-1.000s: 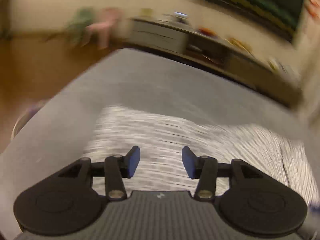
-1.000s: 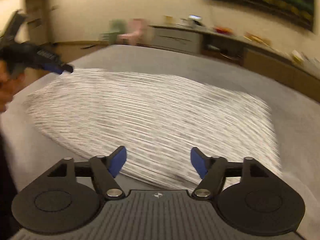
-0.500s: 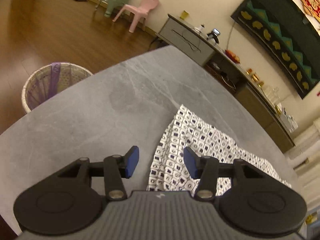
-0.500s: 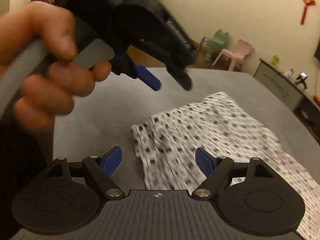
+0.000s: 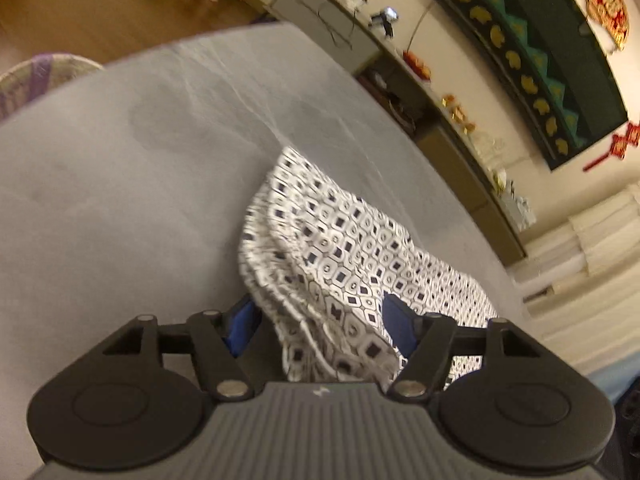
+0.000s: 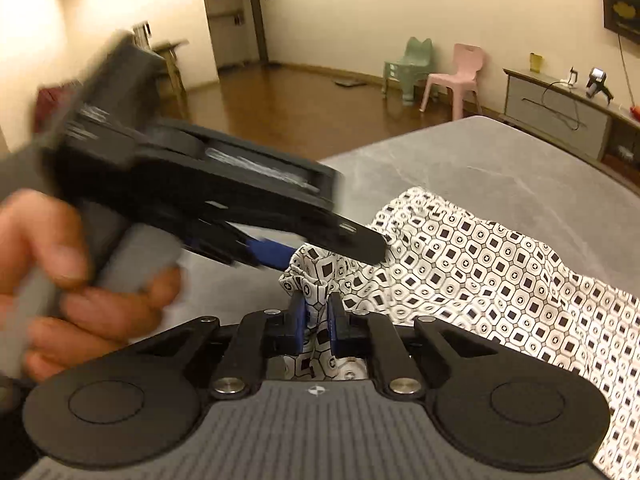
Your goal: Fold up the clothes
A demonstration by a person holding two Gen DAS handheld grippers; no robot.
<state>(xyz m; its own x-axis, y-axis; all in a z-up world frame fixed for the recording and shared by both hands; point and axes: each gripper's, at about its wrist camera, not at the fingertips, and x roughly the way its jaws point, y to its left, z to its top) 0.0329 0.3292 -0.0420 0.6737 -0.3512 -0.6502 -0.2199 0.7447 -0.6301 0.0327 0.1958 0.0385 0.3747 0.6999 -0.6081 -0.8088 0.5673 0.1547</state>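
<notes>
Right wrist view: right gripper (image 6: 316, 326) had just closed, pinching the patterned garment (image 6: 480, 272) on the grey tabletop (image 6: 460, 152); left gripper (image 5: 320, 320) fingers (image 5: 396, 324), just widening, straddled it unclamped.

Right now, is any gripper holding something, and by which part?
The right gripper has just closed on the patterned cloth, pinching a bunched edge. The left gripper is open around the cloth's edge, not gripping.
</notes>
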